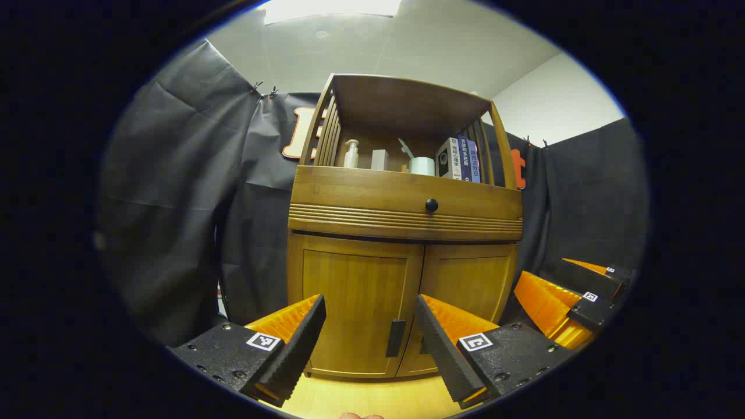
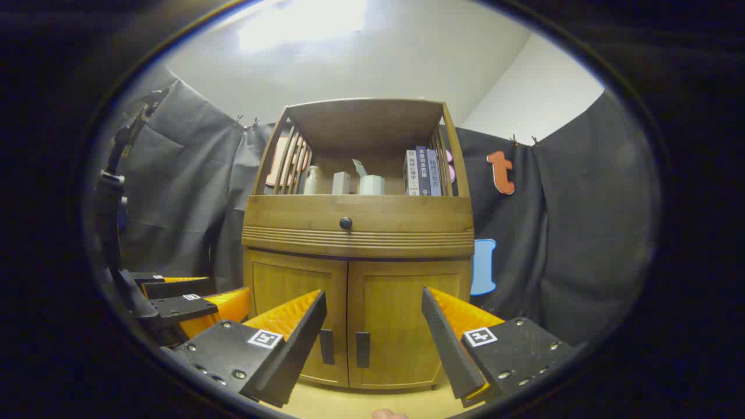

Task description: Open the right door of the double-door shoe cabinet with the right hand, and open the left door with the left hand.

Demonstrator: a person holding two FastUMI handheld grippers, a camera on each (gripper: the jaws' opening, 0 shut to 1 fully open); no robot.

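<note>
Right gripper view: doors [image 2: 349, 326] closed (grippers apart).

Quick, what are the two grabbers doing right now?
Left gripper: open, holding nothing, in front of the closed left door.
Right gripper: open, holding nothing, in front of the closed right door.

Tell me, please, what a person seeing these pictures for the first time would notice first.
The tall wooden shoe cabinet stands in the middle, both lower doors shut, each with a small dark handle near the centre seam. Above them sits a drawer with a round black knob, and an open shelf holds upright books at its right. The left tongs and right tongs are open, short of the doors.
</note>
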